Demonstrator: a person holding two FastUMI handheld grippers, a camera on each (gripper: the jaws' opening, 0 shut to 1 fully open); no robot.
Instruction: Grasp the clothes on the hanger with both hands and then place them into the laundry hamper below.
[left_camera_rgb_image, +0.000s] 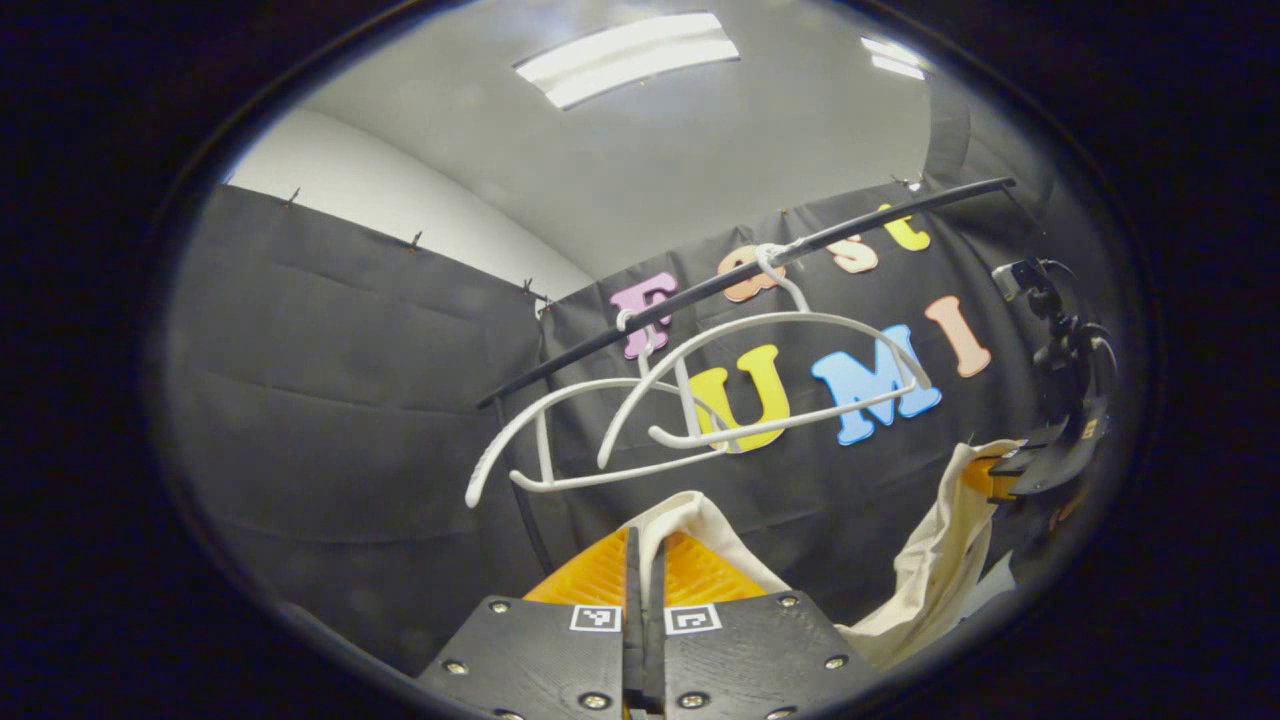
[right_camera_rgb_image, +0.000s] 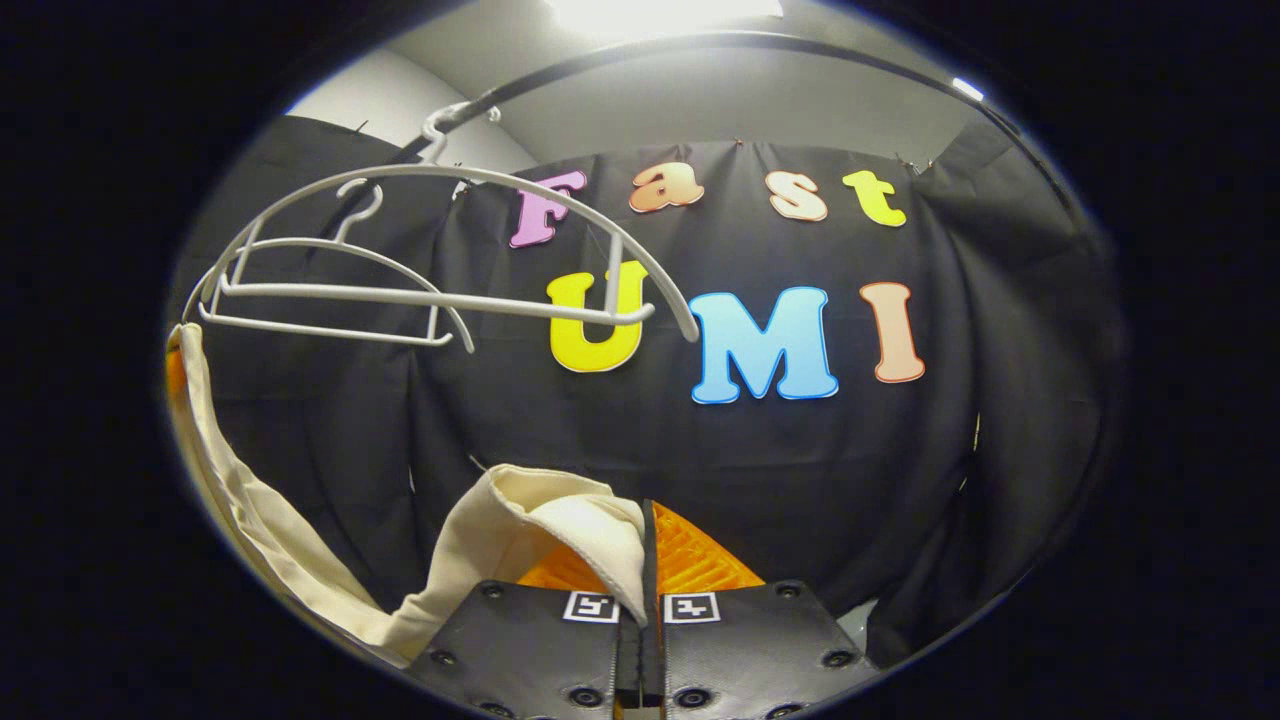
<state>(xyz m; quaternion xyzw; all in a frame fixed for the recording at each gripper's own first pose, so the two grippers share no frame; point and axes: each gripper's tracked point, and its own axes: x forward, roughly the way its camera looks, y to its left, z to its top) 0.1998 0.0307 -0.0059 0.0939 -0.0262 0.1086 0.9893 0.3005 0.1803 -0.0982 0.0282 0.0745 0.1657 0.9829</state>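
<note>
In the left gripper view, the left hand-held gripper (left_camera_rgb_image: 645, 560) has its two fingers pressed together on a fold of the cream cloth (left_camera_rgb_image: 700, 525), which rises between them and trails off to the right and downward. The same cloth (left_camera_rgb_image: 940, 560) hangs in a loose swag across to the other hand-held gripper (left_camera_rgb_image: 1040, 460), seen farther off at the right edge, where an end of the cloth meets its fingers; the grip there is too small to make out from this side.

In the right gripper view, the right hand-held gripper (right_camera_rgb_image: 648, 570) is pinching the cloth (right_camera_rgb_image: 560, 520), a folded edge caught between its closed fingers and draped over the left one. From there the cloth (right_camera_rgb_image: 230, 500) sags down and climbs to the far left edge of the view.

Two white hangers (left_camera_rgb_image: 700, 400) hang bare from a dark rail (left_camera_rgb_image: 740, 275) in front of the black wall, above and behind the cloth. The cloth is off the hangers and held below them, stretched between the two grippers. In the right gripper view the hangers (right_camera_rgb_image: 420, 290) sit upper left, one nearer and larger, both hooked on the rail (right_camera_rgb_image: 700, 45).
</note>
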